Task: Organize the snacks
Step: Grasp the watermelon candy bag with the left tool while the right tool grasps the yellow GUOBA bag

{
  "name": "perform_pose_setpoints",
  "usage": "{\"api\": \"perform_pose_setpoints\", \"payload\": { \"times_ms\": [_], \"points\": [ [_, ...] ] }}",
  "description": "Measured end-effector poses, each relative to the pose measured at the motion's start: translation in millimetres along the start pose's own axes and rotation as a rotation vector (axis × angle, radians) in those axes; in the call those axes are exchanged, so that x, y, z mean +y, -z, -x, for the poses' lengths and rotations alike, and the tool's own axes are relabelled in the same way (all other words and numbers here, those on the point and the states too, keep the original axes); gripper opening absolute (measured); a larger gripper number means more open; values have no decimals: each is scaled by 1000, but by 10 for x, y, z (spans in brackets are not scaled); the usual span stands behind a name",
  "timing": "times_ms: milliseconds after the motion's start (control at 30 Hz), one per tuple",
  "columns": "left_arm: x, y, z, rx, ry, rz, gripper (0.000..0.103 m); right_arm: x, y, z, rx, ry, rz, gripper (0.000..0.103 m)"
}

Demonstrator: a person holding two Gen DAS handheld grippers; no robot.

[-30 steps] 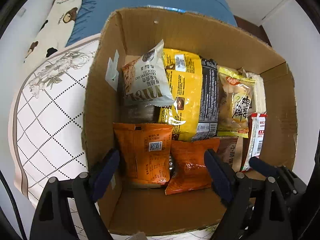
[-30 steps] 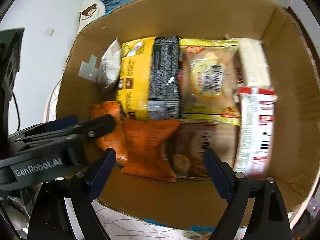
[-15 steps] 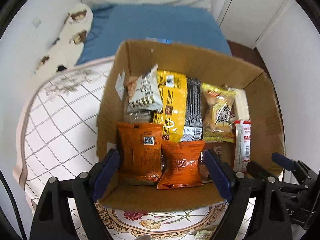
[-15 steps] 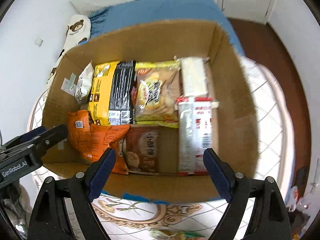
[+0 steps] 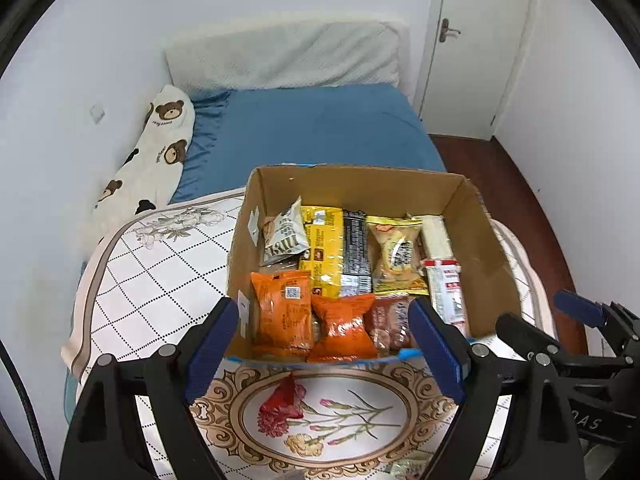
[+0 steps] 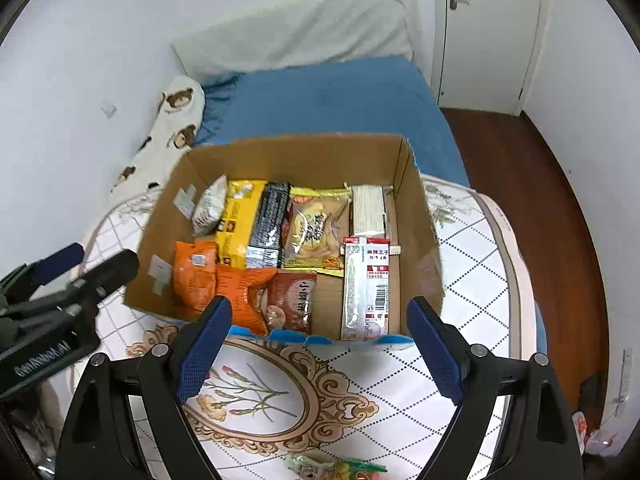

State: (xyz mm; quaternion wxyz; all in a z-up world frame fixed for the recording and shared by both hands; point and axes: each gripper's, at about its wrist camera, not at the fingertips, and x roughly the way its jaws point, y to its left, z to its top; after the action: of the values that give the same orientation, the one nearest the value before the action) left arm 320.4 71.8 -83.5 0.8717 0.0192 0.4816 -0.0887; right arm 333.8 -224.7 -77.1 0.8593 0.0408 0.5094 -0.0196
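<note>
Both grippers have pulled back and up from the box (image 5: 360,192), which now sits whole at the table's far edge. Left gripper (image 5: 320,344) and right gripper (image 6: 316,344) hang above the tablecloth (image 6: 460,280), fingers spread, empty. Snacks (image 5: 340,256) lie packed inside; they look light, soft and crinkly, best pinched by a sealed edge.

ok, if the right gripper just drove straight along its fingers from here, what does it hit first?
Probably the cardboard box: its near wall with the blue-taped edge sits between the open right gripper fingers. Just past that are the red-brown snack pack and the white-and-red stick pack. Depth is unclear, so a higher line could clear the wall.
</note>
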Motion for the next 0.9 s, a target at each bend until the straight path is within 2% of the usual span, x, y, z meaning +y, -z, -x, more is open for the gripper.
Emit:
{"api": "perform_pose_setpoints", "payload": {
  "times_ms": [333,467,567,667,833,900],
  "points": [
    [-36,258,402,-52,29,14,87,32,250,522,-60,-51,-26,91],
    [-61,465,444,-28,37,9,87,-14,430,556,-33,-71,-58,91],
    [-142,711,373,0,12,-41,87,-116,692,447,51,-81,-87,91],
    [-273,1068,187,75,-8,-125,87,-264,1089,221,179,-78,-114,91],
    [-538,1667,-249,217,-38,-289,87,-560,2031,-261,448,-51,-170,91],
    [-587,1861,-400,270,-40,-320,87,-630,2322,-374,515,-39,-182,91]
  ]
}}
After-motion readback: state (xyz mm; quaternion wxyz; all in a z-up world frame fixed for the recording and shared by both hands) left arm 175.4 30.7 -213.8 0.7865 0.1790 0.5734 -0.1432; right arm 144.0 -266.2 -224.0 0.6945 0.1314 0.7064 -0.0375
